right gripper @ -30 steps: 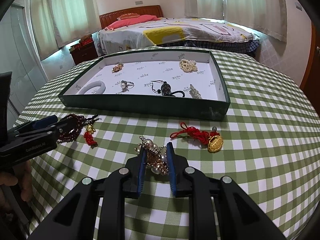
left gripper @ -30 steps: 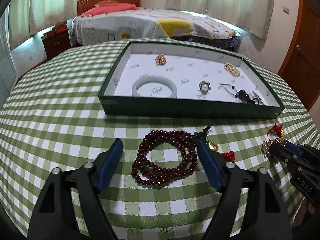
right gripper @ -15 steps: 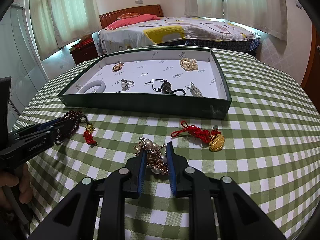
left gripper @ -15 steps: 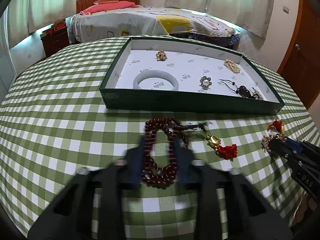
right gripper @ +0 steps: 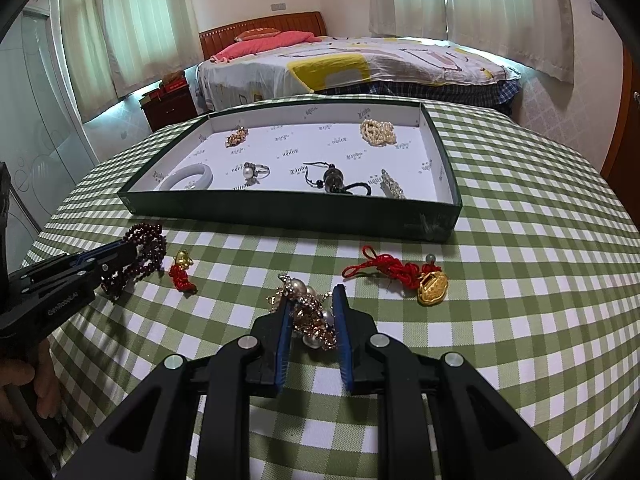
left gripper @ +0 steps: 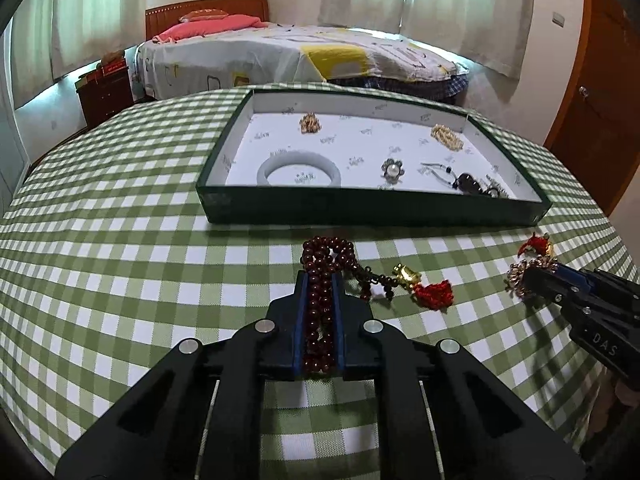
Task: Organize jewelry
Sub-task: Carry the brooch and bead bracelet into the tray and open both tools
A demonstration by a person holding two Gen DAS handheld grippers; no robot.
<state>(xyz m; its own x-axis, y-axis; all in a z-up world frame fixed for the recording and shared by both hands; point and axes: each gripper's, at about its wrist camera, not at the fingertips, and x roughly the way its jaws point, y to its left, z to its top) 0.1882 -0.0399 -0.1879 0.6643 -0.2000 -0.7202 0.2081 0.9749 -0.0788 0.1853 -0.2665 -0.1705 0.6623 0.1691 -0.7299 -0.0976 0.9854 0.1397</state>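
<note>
Left wrist view: the left tongs (left gripper: 318, 292) are seen closed tight on a dark red bead bracelet (left gripper: 324, 264), several strands of it being pinched between the blue pads while the loop's far end lies on the checked table (left gripper: 120, 240) just ahead of the tips. A short beaded tail with a gold charm and red tassel (left gripper: 424, 286) trails off to the right of those tongs. Round, glossy wooden-looking beads on a cord are shown; the piece is judged light, limp and apt to slide or sag, so a hold across the bunched strands, as made here, is thought sounder than a hold on one strand.

From the right wrist view, the right tongs (right gripper: 312, 316) are seen nearly shut on a gold and pearl ornament (right gripper: 306, 312), a tangled, stiff-looking cluster that is judged light but snaggy and somewhat fragile. It rests on the table between the pads. A red knotted cord with a gold charm (right gripper: 400, 276) lies just to the right, untouched. The green tray (right gripper: 280, 216), with several pieces already in it, stands well beyond both tongs.
</note>
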